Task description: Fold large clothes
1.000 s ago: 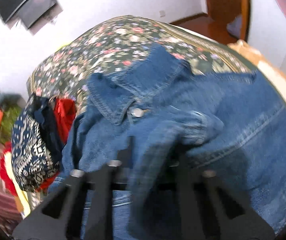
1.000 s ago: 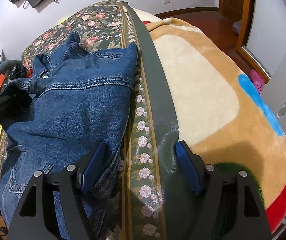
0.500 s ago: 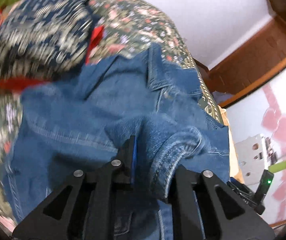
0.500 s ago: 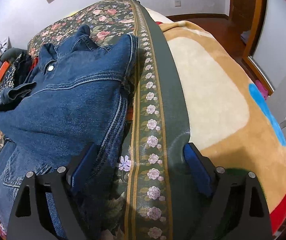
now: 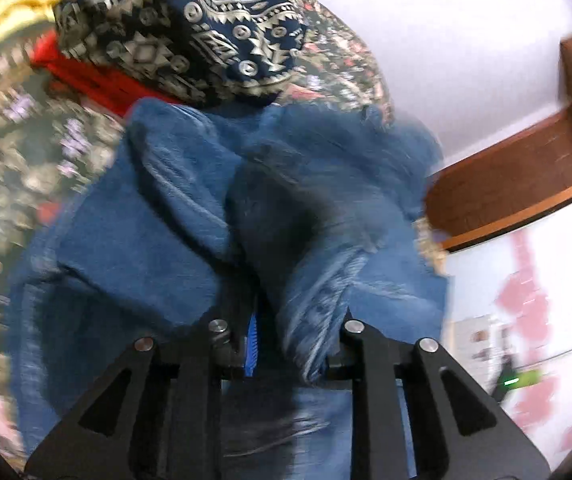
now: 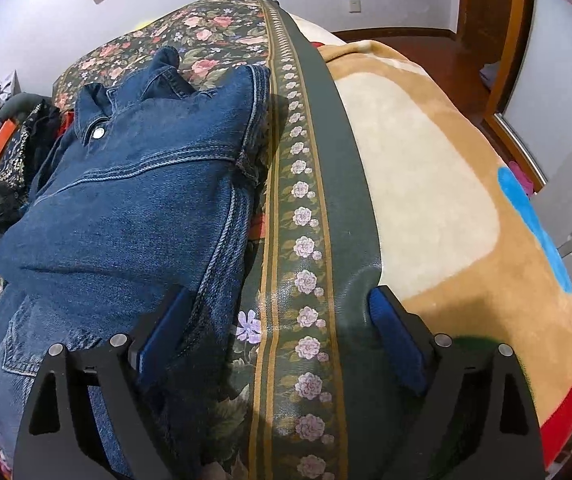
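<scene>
Denim jacket [image 6: 133,200] lay on the bed while both tools worked at its edges.

The jacket was spread over the floral bedspread [image 6: 306,240], collar toward the far wall, its right edge just beside the spread's dark green border and the tan blanket [image 6: 426,200] beyond. The left tool [image 5: 292,344] had a blurred denim sleeve cuff [image 5: 318,312] between its fingers; its jaws were opening, and I could not tell whether the pads pressed the cloth. The right tool [image 6: 277,336] was released, jaws wide, one blue pad [image 6: 161,328] touching the jacket's side seam, the other over the green border. A navy patterned garment [image 5: 189,28] and red cloth [image 5: 85,76] lay piled beyond the jacket's collar end.
</scene>
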A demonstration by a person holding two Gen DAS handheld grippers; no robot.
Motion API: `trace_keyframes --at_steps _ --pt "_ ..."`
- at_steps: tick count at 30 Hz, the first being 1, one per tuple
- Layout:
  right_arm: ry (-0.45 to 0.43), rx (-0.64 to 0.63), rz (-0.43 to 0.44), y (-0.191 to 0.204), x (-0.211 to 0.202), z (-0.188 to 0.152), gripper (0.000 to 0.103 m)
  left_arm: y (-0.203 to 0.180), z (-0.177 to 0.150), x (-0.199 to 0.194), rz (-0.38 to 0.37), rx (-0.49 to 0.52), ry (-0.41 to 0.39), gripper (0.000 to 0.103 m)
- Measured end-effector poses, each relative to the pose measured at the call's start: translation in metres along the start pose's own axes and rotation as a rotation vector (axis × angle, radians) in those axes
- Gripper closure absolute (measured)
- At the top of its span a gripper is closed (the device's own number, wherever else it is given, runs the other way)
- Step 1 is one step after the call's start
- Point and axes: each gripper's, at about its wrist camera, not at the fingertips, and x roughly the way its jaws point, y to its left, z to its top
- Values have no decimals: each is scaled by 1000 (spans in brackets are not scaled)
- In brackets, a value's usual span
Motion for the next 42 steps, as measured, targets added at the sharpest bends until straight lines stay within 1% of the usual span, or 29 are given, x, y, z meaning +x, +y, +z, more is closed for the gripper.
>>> trace_keyframes --at_steps 2,4,5,7,8,10,12,14,16,17,18,21,22,23,24,25,26,28,29,31,33,34,35,37,38,40,42 --pt "-1 3 -5 0 0 0 14 -1 0 -7 31 19 -35 81" --pt "0 5 -13 1 -1 0 14 2 3 -9 6 -1 -33 83" --pt "2 6 -16 1 -1 1 14 2 5 -10 14 -3 -38 83" --pt "7 6 -23 2 -3 3 14 -3 11 -15 49 26 -54 84" --pt "6 9 -24 2 -4 4 14 -7 13 -18 53 42 -64 85" --pt "4 13 -25 2 -7 5 15 -24 17 -27 78 102 -97 88" --pt "-8 12 -24 3 -14 9 15 -39 21 -33 110 185 -133 89" --pt "-32 3 -23 7 -22 12 15 -59 23 -47 126 272 -185 89" --pt "-65 -10 -12 13 -32 16 15 -67 24 -56 140 320 -222 89" --pt "-79 -16 -3 17 -35 18 15 -67 25 -59 149 330 -230 89" --pt "-89 -23 8 21 -38 20 15 -66 27 -55 165 331 -222 88" --pt "-83 -44 34 32 -34 21 15 -48 29 -33 258 309 -145 81" --pt "-71 -54 37 35 -29 20 15 -38 28 -23 288 290 -104 78" --pt "-57 -62 36 37 -25 19 15 -32 26 -16 297 276 -79 75" --pt "-42 -70 35 39 -20 17 15 -23 23 -11 310 260 -53 68" --pt "-15 -81 33 42 -12 14 15 -16 18 -10 331 250 -43 57" --pt "4 -86 32 43 -6 11 15 -10 13 -12 361 246 -48 51" --pt "0 -69 34 43 -3 9 14 4 8 -16 428 237 -67 35" --pt "4 -61 41 41 -3 10 14 11 7 -19 442 227 -67 32" --pt "21 -49 62 38 -4 12 14 24 7 -24 469 206 -60 29" --pt "35 -26 79 35 -4 15 14 35 8 -31 445 191 -42 24" --pt "37 -20 81 35 -4 15 14 38 9 -35 434 186 -40 23" --pt "41 -14 81 34 -4 17 14 38 9 -37 438 190 -38 23" --pt "37 -13 75 34 -5 18 14 34 13 -44 507 220 -60 23" --pt "33 -13 72 34 -6 19 14 33 16 -45 519 237 -73 23" --pt "23 -12 71 35 -8 21 14 30 23 -54 508 250 -99 23" --pt "14 -6 70 33 -10 24 14 31 32 -59 503 255 -110 23"
